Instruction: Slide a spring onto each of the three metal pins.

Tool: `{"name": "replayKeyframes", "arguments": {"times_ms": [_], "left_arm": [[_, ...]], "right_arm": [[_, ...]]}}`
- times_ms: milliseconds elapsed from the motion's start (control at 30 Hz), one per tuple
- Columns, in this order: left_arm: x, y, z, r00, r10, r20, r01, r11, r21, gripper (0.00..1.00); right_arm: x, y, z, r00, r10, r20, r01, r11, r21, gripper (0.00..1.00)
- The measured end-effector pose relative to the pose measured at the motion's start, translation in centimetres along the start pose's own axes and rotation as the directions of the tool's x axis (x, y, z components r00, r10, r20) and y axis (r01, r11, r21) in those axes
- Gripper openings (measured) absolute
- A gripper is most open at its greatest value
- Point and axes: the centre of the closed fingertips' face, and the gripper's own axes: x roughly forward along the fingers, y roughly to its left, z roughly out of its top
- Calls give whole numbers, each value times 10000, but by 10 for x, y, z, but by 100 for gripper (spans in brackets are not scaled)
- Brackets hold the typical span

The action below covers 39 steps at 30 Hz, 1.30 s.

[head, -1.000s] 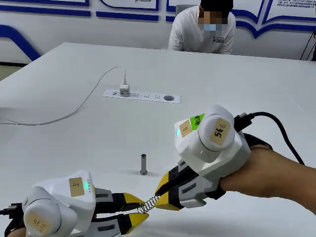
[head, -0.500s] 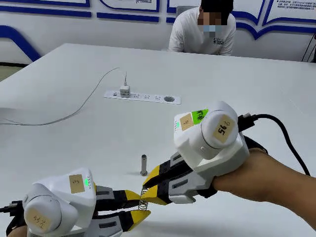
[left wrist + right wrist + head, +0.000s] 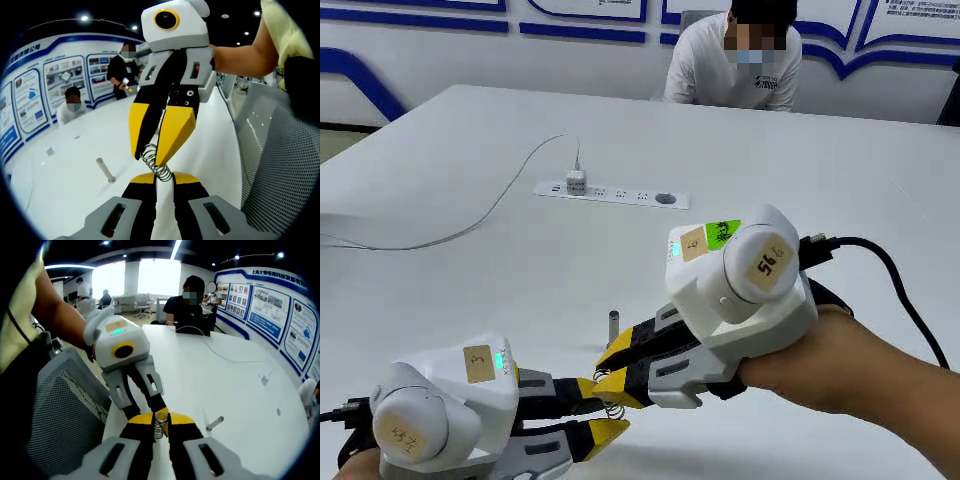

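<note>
Seemingly the left tool (image 3: 602, 408) and right tool (image 3: 608, 369) both pinch the short silvery coiled spring (image 3: 156, 162).

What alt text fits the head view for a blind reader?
The left claw and right claw grip a small spring between them above a white table, near an upright metal pin; a power strip lies beyond.

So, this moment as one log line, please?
left gripper: shut on spring | right gripper: shut on spring | metal pin: upright, bare
</note>
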Motion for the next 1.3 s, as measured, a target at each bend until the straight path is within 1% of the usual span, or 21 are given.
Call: {"name": "replayKeyframes", "arguments": {"times_ms": [267, 467, 767, 1100, 1300], "left_arm": [[1, 3, 1, 9999, 110, 17, -110, 9999, 0, 12], [0, 6, 0, 9997, 250, 0, -249, 9996, -116, 17], [-4, 9, -4, 9990, 448, -8, -448, 9978, -495, 23], [-9, 18, -9, 9968, 795, -35, -794, 9923, -955, 32], [-13, 26, -11, 9935, 1136, 41, -1121, 9850, -1315, 38]], "right_arm": [[-1, -4, 1, 9999, -117, 48, 117, 9999, -21, 11], [-3, -9, 2, 9996, -252, 118, 252, 9997, 6, 11], [-5, -18, 3, 9985, -506, 225, 504, 9987, 112, 11], [-12, -35, 5, 9936, -1062, 381, 1054, 9942, 231, 11], [-17, -49, 8, 9870, -1515, 538, 1499, 9882, 325, 11]]}}
